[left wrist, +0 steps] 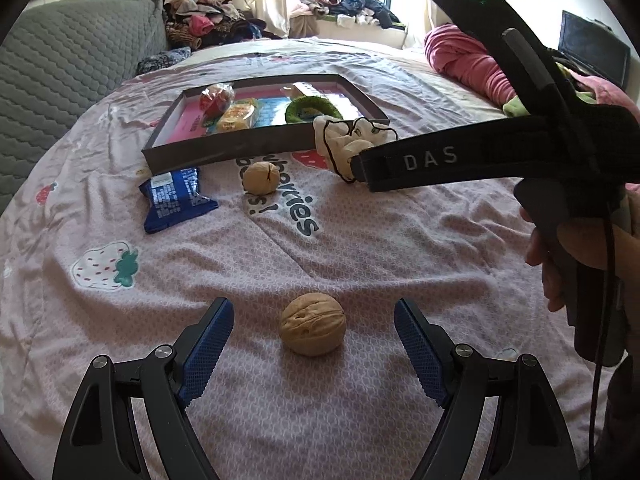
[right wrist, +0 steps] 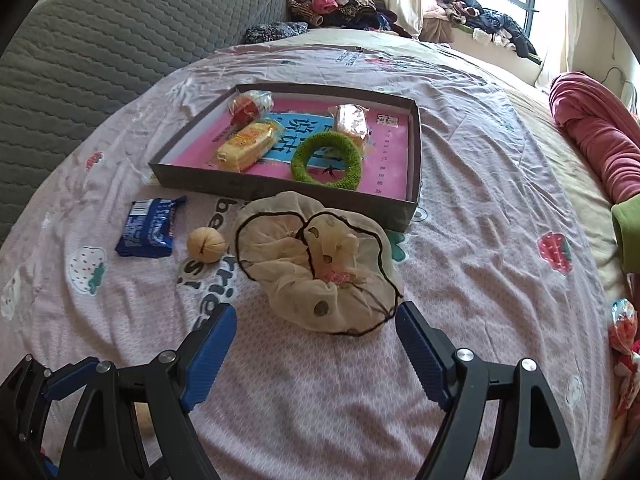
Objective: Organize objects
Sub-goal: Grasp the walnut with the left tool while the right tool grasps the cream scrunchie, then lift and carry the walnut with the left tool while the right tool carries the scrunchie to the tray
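Observation:
On the pink strawberry sheet a walnut [left wrist: 313, 324] lies just ahead of my open left gripper [left wrist: 314, 312], between the lines of its blue pads and untouched. My right gripper [right wrist: 316, 318] is open too, close behind a cream gauze scrunchie [right wrist: 316, 268] with a black edge. A second walnut [right wrist: 206, 245] and a blue snack packet [right wrist: 150, 228] lie left of the scrunchie. The shallow grey box [right wrist: 280, 190] behind them holds a yellow snack pack [right wrist: 248, 146], a green ring [right wrist: 326, 160] and wrapped sweets [right wrist: 250, 106].
The right gripper's black body, held by a hand [left wrist: 560, 260], crosses the right side of the left wrist view. A grey quilted headboard [right wrist: 100, 40] is on the left. A rolled pink blanket [right wrist: 596, 136] lies at the right, and clothes are piled by the window.

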